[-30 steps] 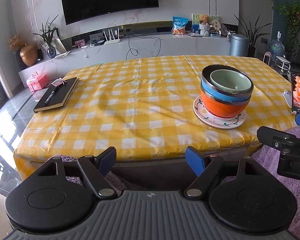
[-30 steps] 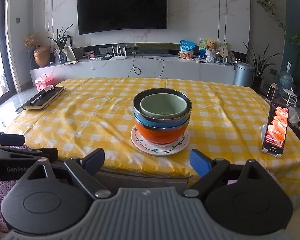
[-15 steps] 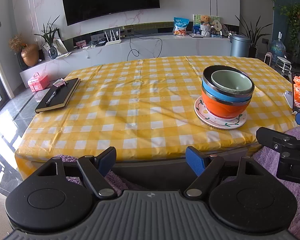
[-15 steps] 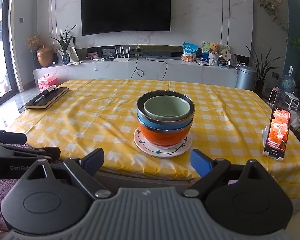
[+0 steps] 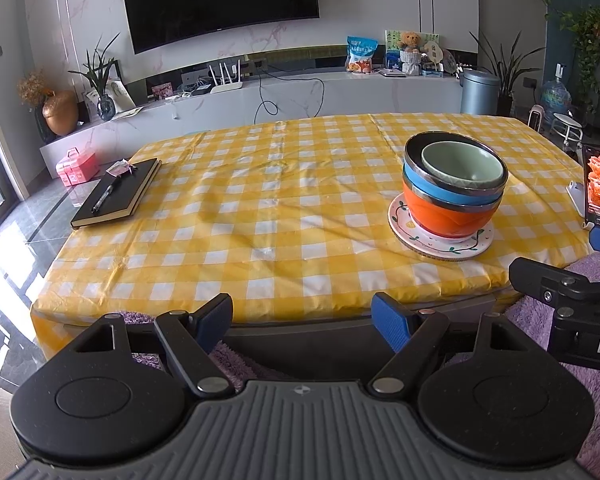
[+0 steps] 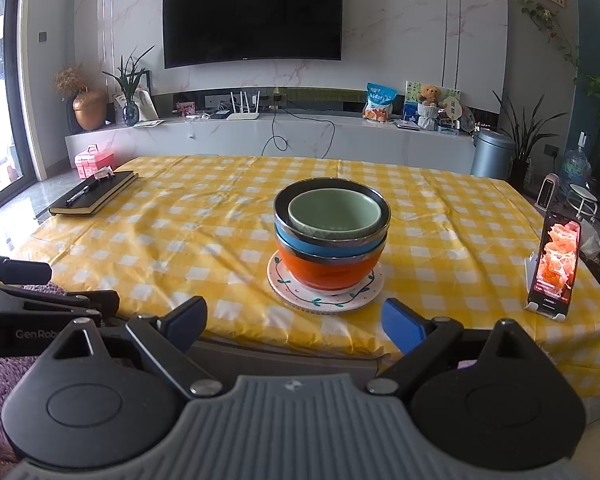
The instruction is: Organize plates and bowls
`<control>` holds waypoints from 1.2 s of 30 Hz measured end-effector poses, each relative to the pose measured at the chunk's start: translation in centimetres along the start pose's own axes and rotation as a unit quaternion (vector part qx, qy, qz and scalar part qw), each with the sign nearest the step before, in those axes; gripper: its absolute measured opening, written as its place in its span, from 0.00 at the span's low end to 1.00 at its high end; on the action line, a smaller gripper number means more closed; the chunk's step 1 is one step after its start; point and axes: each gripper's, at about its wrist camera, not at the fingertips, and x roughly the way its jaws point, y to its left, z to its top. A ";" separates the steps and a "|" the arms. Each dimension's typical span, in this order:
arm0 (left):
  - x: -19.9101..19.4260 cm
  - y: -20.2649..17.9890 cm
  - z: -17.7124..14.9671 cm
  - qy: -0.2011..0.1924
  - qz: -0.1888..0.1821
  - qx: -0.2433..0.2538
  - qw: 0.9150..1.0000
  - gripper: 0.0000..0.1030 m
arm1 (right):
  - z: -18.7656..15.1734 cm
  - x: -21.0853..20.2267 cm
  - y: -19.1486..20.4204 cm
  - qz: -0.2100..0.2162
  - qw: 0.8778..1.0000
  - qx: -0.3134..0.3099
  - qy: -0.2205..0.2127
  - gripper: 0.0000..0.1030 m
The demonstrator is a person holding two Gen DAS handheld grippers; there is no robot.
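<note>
Yellow-and-white checked cloth covered the table (image 6: 204, 236), and near its front edge stood the task's things in one pile: a pale green ceramic bowl (image 6: 334, 213) nested inside a blue steel-rimmed bowl (image 6: 328, 244), that inside an orange bowl (image 6: 328, 274), all resting on a white round plate with a painted leaf border (image 6: 326, 298). Nested largest-under-smallest and centred on the plate, the pile sat steady and took little room, which is what an orderly arrangement would look like; equally it could be a stack waiting to be taken apart and laid out, and the pictures did not settle which. Both tools were held back off the table's near edge, low and level. Left gripper (image 5: 302, 314) had its blue-padded fingers spread wide with nothing between them, aimed at bare cloth to the left of the stack. Right gripper (image 6: 294, 322) was likewise spread wide and empty, its gap framing the stack squarely. A black notebook with a pen on it (image 6: 94, 196) lay at the far left corner, and a phone propped on a stand (image 6: 554, 268) stood at the right, both well apart from the dishes.
</note>
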 end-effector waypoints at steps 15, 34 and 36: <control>0.0 0.0 -0.1 0.000 0.000 0.000 1.000 0.90 | 0.0 0.0 0.0 0.000 1.000 -0.001 0.000 0.90; 0.0 0.2 0.1 0.000 0.001 -0.001 1.000 0.90 | 0.0 0.0 0.0 -0.001 1.000 -0.001 -0.001 0.92; -0.1 0.3 0.3 -0.001 0.001 -0.001 1.000 0.90 | 0.0 0.0 0.0 -0.001 1.000 -0.001 -0.001 0.92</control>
